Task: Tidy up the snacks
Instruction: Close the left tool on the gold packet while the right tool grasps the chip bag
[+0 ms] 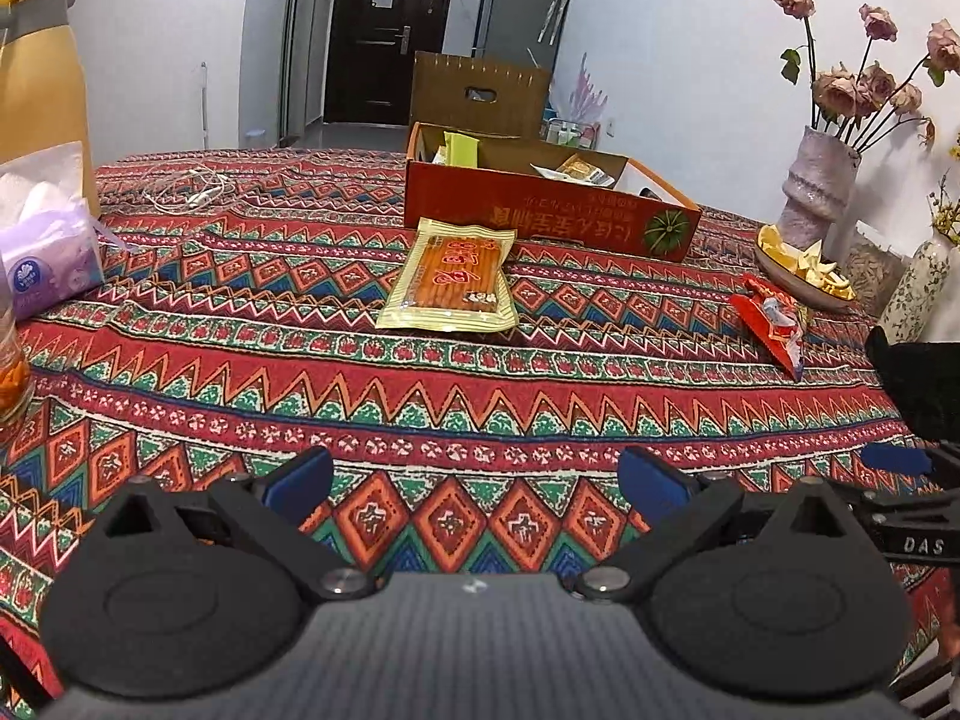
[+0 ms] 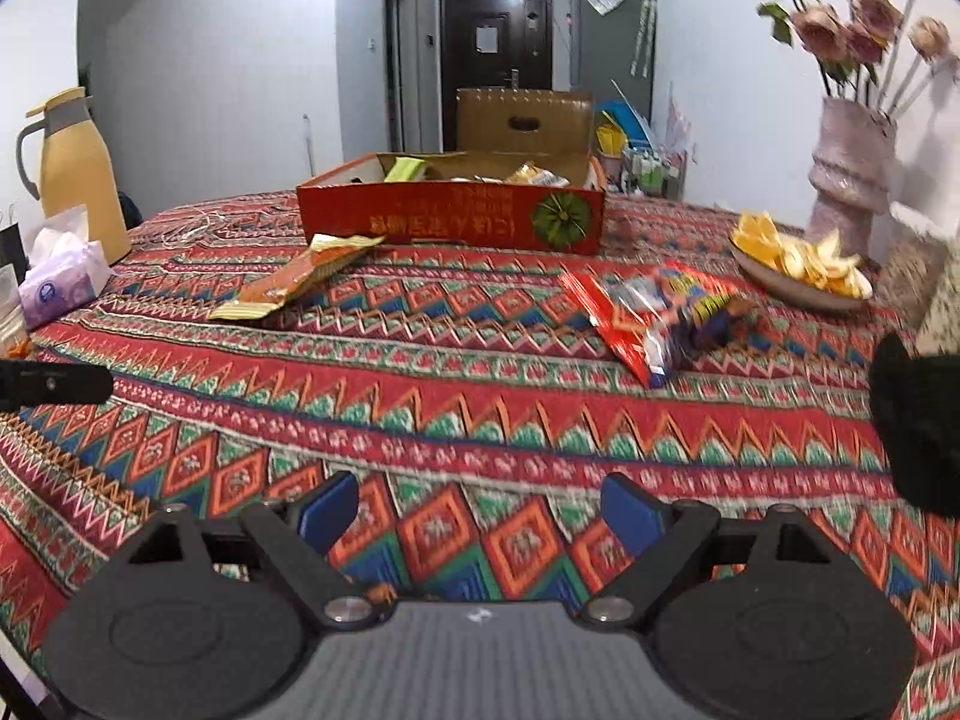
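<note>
Two snack packets lie loose on the table [image 1: 540, 396], both short of the open red box [image 1: 540, 213] that sits at upper centre of each view and already holds a few packets. In the left wrist view the yellow packet [image 1: 450, 276] lies flat just in front of the box, in the middle of the frame; the red packet [image 1: 774, 324] lies toward the right edge, near the plate of orange peel [image 1: 798, 267]. In the right wrist view the red packet [image 2: 660, 312] lies right of centre, crumpled and raised, and the yellow one [image 2: 300, 279] lies left of centre.

The left hand-held gripper [image 1: 474, 480] is released, jaws spread wide with only tablecloth between them. The right hand-held gripper [image 2: 480, 510] is likewise released and empty.

The step in hand looks like reaching out to the loose packets, one for each gripper. To do it well, the left gripper should go straight up the frame to the yellow packet and take it by its near short edge, since a flat packet on cloth gives little to bite on; a low, shallow approach would help get a finger under the seam. The right gripper should aim for a raised fold of the red packet. Both should avoid pinching the tablecloth and steer clear of the plate and the vase [image 1: 819, 180] at right.
</note>
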